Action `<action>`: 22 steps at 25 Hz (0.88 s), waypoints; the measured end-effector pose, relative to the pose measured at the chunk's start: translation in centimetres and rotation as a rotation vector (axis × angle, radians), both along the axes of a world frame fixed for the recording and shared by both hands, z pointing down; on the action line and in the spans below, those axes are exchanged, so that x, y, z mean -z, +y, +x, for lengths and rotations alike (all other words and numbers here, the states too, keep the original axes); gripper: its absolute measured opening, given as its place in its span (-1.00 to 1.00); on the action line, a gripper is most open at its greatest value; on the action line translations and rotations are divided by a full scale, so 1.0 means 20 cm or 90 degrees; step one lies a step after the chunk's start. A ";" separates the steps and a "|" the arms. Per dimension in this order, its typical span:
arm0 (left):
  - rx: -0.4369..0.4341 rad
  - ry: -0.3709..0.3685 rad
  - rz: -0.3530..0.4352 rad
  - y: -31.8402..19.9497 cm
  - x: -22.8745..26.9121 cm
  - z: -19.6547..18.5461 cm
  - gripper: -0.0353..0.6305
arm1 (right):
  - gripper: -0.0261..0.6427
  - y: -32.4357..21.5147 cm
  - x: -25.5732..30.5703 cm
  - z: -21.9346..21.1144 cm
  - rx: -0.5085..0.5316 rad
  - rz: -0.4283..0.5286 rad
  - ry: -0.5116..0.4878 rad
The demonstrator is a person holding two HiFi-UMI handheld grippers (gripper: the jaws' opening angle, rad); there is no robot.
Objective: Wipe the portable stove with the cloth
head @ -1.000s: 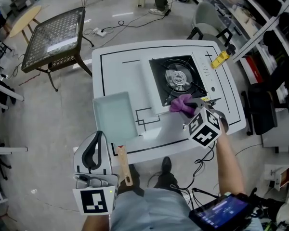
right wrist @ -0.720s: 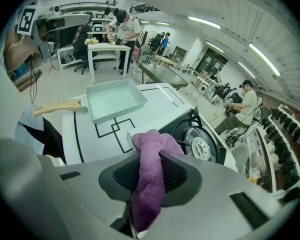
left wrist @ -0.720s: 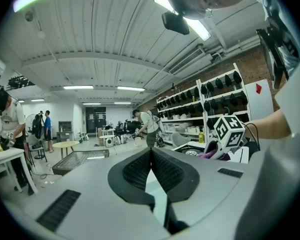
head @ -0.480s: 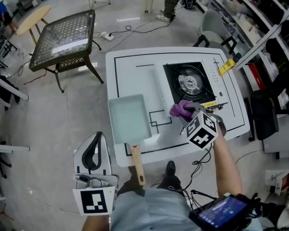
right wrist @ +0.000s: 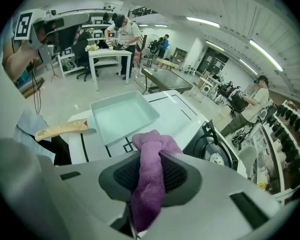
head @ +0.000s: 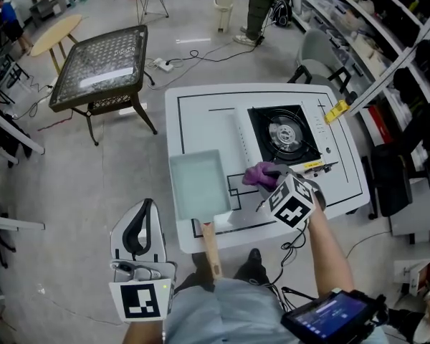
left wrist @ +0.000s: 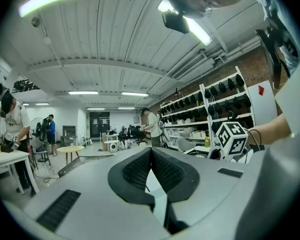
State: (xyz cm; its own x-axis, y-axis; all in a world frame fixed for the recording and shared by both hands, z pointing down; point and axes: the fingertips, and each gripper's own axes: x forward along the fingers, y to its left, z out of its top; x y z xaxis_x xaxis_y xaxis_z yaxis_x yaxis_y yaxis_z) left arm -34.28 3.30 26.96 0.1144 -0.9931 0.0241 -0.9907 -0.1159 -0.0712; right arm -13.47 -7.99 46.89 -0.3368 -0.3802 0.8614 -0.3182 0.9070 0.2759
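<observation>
Writing: the only print that reads is the black-and-white square markers on each tool's cube; a yellow label (head: 312, 165) on the stove's near edge is too small to read. The counter (head: 193, 113) is white with black outlines drawn on it. The right tool (right wrist: 151, 176) is pinching the cloth (right wrist: 149, 149), which is purple and bunched. A thick strip of it runs between the two pads along the jaws' own line, a knotted wad sticks out past the tips, and a tail hangs back toward the camera. In the head view the cloth's long axis follows the tool, pointing away from the person and slightly left. The wad sits at the near-left corner of the stove (head: 285, 132), just short of the black burner plate and between it and the tray (head: 198, 185). I cannot tell whether the cloth touches the surface. The stove stands on the right half of the counter, with its round burner in the middle of the black plate. The tray is pale blue and square and lies to the stove's left. Its wooden handle (head: 210, 249) points toward the person and overhangs the counter edge. The left tool (left wrist: 151, 171) has its pads pressed together at the tips with nothing between them. It is held low by the person's body, off the counter, left of the handle and well apart from cloth and stove. A small yellow object (head: 336, 111) lies at the counter's far right corner.
</observation>
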 end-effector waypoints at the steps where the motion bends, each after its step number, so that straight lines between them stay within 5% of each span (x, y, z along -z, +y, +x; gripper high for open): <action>1: -0.002 -0.001 0.006 0.00 0.01 0.00 -0.84 | -0.61 0.00 0.01 -0.03 0.004 -0.001 -0.010; 7: 0.047 -0.018 -0.002 0.05 0.08 -0.10 -0.84 | -0.61 -0.06 0.22 -0.18 -0.018 -0.006 -0.119; 14: 0.076 -0.009 0.035 0.16 0.21 -0.26 -0.84 | -0.61 -0.32 0.72 -0.32 -0.066 0.117 -0.189; 22: 0.123 -0.003 0.007 0.10 0.10 -0.35 -0.84 | -0.61 -0.72 0.95 -0.45 -0.051 0.198 -0.210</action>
State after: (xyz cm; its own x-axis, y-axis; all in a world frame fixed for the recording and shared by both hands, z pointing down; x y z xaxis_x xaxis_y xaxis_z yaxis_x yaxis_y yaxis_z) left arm -41.35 5.40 25.03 -0.0782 -0.9969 0.0126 -0.9941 0.0771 -0.0759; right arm -22.55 -22.33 27.91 -0.5326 -0.6394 0.5545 -0.5004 0.7663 0.4029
